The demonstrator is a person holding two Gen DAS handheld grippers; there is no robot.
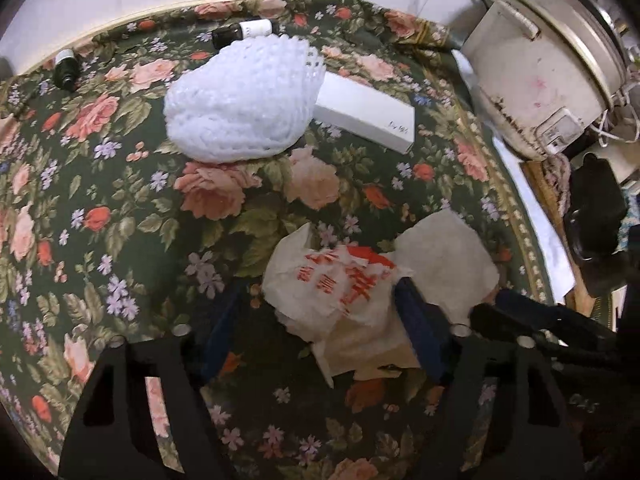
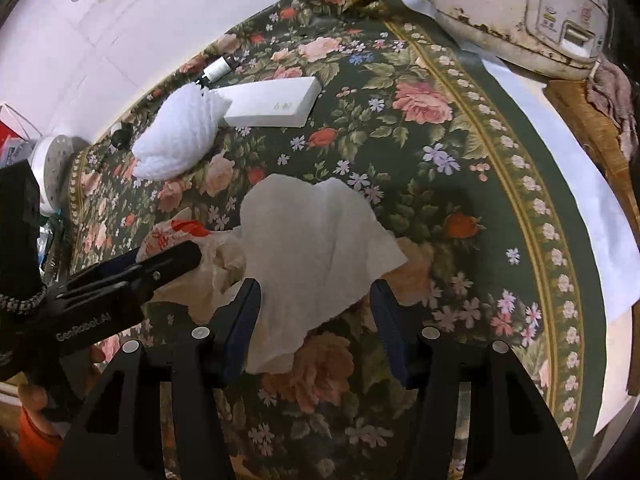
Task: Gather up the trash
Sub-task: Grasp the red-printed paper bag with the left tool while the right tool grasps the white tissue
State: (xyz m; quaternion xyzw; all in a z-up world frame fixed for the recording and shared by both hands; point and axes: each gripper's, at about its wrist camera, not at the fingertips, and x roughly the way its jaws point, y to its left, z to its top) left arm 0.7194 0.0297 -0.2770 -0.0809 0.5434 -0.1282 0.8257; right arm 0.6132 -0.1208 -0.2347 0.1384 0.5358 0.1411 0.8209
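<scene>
A crumpled paper bag (image 1: 332, 280) with red print lies on the floral tablecloth (image 1: 120, 200). My left gripper (image 1: 320, 316) straddles it: the right finger touches the bag and the left finger stands clear, so it is open. Beside the bag lies a white tissue (image 2: 316, 240). My right gripper (image 2: 316, 312) stands over the tissue's near part, open, with the tissue flat between its fingers. In the right wrist view the left gripper's finger (image 2: 172, 264) reaches in over the bag (image 2: 176, 236).
A white foam fruit net (image 1: 240, 108) and a white box (image 1: 364, 116) lie farther back, with two dark bottles (image 1: 244, 32) (image 1: 66, 68) near the wall. A worn rice cooker (image 1: 540, 72) stands at the right, past the cloth's edge.
</scene>
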